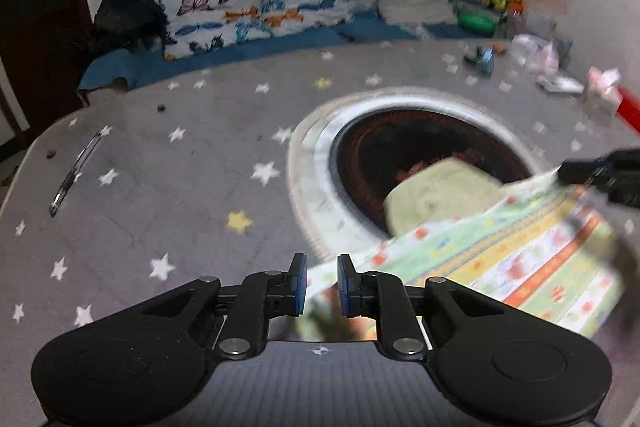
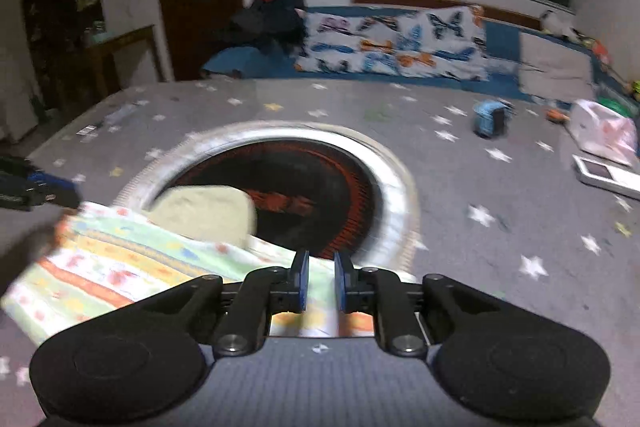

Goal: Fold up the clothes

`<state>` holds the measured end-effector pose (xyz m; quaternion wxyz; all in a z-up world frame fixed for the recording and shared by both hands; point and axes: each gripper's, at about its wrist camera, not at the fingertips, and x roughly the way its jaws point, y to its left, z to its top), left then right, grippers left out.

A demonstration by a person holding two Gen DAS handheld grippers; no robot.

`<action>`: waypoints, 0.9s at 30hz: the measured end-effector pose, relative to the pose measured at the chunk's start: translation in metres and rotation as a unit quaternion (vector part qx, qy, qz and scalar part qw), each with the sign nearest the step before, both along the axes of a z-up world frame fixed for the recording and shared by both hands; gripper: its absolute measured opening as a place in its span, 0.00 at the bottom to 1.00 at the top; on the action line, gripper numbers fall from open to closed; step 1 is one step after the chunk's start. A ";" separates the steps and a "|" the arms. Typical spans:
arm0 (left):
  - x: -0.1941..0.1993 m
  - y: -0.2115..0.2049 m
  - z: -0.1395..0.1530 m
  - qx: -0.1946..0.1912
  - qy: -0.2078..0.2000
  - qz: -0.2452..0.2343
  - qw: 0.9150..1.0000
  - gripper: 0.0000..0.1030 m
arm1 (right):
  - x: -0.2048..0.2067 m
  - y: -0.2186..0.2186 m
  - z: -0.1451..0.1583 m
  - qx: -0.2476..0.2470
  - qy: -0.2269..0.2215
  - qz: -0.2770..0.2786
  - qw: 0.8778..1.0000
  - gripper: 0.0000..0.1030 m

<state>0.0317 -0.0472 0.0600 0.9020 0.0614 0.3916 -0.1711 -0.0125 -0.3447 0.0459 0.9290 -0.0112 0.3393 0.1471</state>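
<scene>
A striped, colourful printed garment (image 1: 500, 255) is stretched between both grippers above a grey star-patterned table cover (image 1: 180, 187). My left gripper (image 1: 322, 285) pinches one corner of it between its blue pads, with a narrow gap between them. My right gripper (image 2: 321, 281) pinches the opposite corner of the garment (image 2: 120, 263), and shows at the right edge of the left wrist view (image 1: 600, 175). The left gripper shows at the left edge of the right wrist view (image 2: 40, 187). A folded pale yellow-green cloth (image 1: 436, 195) lies behind the garment, in the round opening.
A round white-rimmed opening (image 1: 312, 163) with a dark red-lined inside sits in the table's middle. A blue toy (image 2: 490, 119), a plastic bag (image 2: 604, 131) and a white device (image 2: 604, 175) lie at the far right. A bed with a butterfly quilt (image 1: 256, 11) stands behind.
</scene>
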 end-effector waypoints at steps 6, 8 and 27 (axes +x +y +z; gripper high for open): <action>0.008 -0.032 -0.010 -0.049 0.032 -0.041 0.997 0.16 | 0.016 0.033 -0.006 0.033 0.029 0.050 0.998 0.13; 0.014 -0.038 -0.019 -0.046 0.040 -0.042 0.997 0.16 | 0.022 0.042 -0.012 0.031 0.036 0.056 0.997 0.13; -0.072 -0.055 -0.010 -0.072 0.023 -0.086 0.993 0.17 | -0.061 0.076 0.011 -0.009 0.011 0.151 0.988 0.14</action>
